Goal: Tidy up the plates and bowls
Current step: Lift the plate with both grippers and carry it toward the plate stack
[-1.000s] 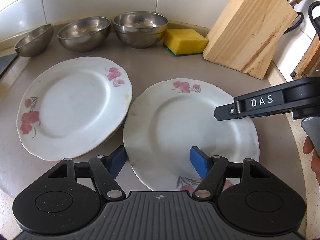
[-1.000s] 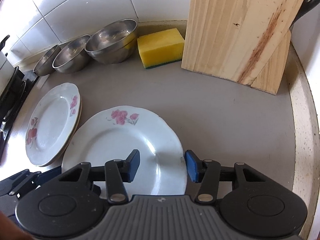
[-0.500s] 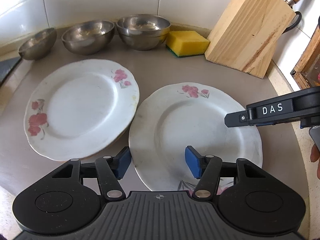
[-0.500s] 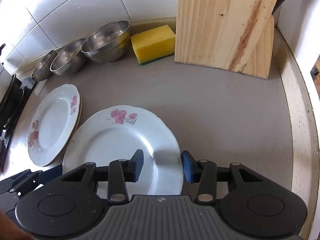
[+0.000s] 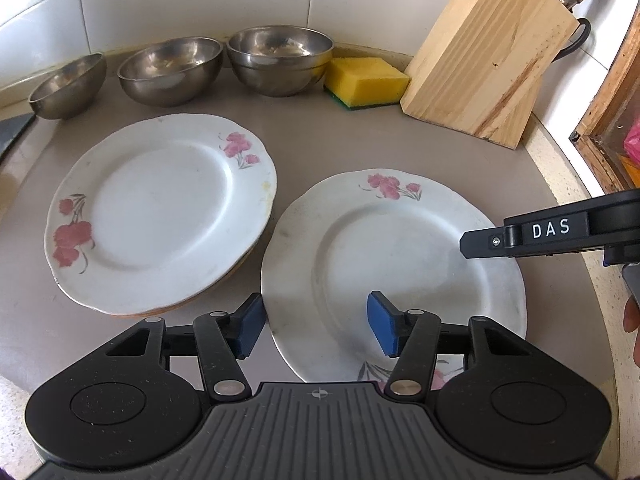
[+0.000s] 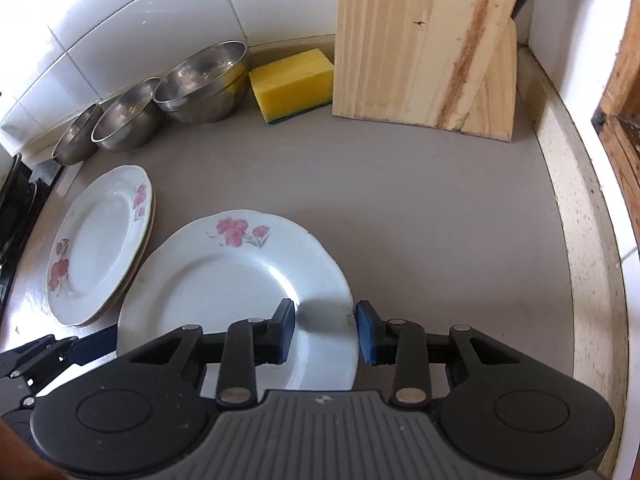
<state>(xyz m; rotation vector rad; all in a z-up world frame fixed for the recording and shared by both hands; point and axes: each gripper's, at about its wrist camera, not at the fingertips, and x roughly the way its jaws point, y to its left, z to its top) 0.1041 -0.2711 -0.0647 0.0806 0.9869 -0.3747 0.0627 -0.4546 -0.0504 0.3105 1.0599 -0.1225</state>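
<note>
A white plate with pink flowers lies on the grey counter, also in the right wrist view. My left gripper is open, its jaws straddling the plate's near-left rim. My right gripper is open, its jaws on either side of the plate's right rim; its finger also shows in the left wrist view. A stack of flowered plates lies to the left, its edge beside the single plate. Three steel bowls stand in a row at the back wall.
A yellow sponge lies beside the right bowl. A wooden knife block stands at the back right. A stove edge borders the counter's left. A wooden frame is at the far right.
Both grippers have drawn back and risen slightly; the plates and bowls look farther away. The plate has stayed in place. Both jaws remain open.
</note>
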